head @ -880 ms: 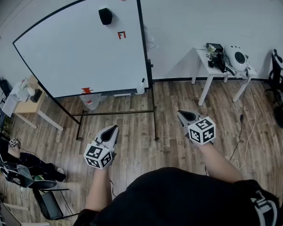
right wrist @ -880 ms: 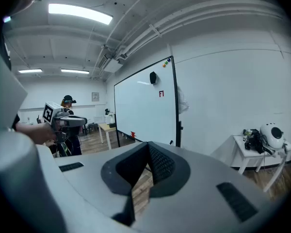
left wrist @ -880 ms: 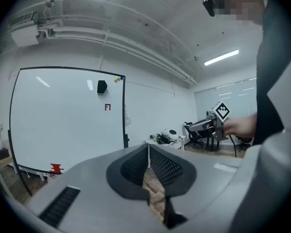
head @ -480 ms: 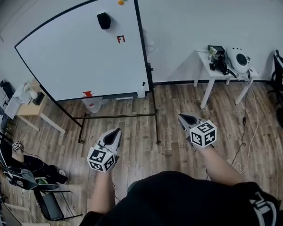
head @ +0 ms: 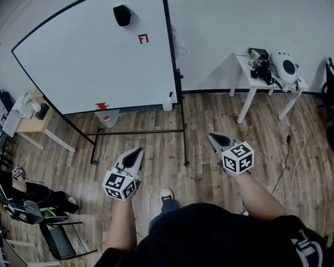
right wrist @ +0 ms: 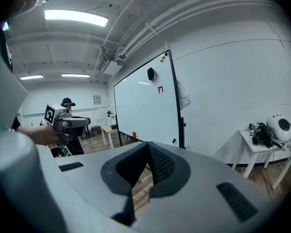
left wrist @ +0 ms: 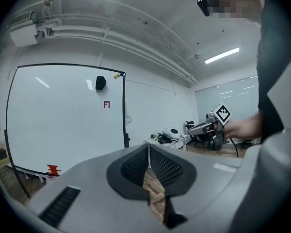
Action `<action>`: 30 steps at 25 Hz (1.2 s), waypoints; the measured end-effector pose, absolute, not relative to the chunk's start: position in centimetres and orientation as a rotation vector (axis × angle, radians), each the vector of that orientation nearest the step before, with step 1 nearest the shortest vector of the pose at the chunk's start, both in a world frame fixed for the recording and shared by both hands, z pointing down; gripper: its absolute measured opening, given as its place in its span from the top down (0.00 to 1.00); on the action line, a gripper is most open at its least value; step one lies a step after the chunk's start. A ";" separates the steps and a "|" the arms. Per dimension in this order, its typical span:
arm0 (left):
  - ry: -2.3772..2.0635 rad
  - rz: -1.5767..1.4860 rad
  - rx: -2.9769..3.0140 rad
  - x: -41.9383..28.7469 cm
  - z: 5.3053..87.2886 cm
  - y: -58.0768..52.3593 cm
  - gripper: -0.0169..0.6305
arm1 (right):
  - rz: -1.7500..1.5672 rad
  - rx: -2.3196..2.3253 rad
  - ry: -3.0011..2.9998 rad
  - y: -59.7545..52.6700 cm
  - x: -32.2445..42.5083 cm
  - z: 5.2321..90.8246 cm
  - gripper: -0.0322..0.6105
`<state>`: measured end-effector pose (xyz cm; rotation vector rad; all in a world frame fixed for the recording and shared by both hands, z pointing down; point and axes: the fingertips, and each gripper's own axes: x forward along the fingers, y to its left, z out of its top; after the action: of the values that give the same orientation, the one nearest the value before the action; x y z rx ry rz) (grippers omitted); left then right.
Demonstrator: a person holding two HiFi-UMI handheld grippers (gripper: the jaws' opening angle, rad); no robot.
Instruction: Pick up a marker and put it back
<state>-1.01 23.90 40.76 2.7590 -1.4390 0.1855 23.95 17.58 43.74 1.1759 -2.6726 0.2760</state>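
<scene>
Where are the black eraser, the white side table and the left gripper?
black eraser (head: 121,15): head view, middle of its body.
white side table (head: 244,103): head view, partway down its nearest leg.
left gripper (head: 137,151): head view, where its shut jaw tips meet.

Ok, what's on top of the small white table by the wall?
A white rounded device and a clump of dark gear sit on the white table; anything behind them is hidden.
</scene>
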 end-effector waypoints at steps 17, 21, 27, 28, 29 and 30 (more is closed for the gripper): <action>-1.320 0.170 2.762 -7.1 43.5 10.6 0.95 | 0.305 1.271 -2.587 6.0 18.2 46.5 0.95; -1.306 0.165 2.756 -9.0 44.1 7.4 0.95 | 0.318 1.280 -2.568 3.1 16.5 47.1 0.95; -1.254 0.157 2.766 -10.2 44.6 3.3 0.95 | 0.324 1.315 -2.544 -0.5 15.0 47.1 0.95; -1.244 0.155 2.770 -10.3 44.7 2.7 0.95 | 0.326 1.321 -2.539 -0.9 14.9 47.2 0.95; -1.236 0.156 2.774 -10.4 44.7 2.2 0.95 | 0.329 1.326 -2.534 -1.4 14.7 47.2 0.95; -1.229 0.157 2.777 -10.6 44.7 1.5 0.95 | 0.333 1.332 -2.529 -1.9 14.5 47.3 0.95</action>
<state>-10.63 1.53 44.72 2.7775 -1.2288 0.1573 14.52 -1.93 47.28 1.3318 -2.5295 0.3328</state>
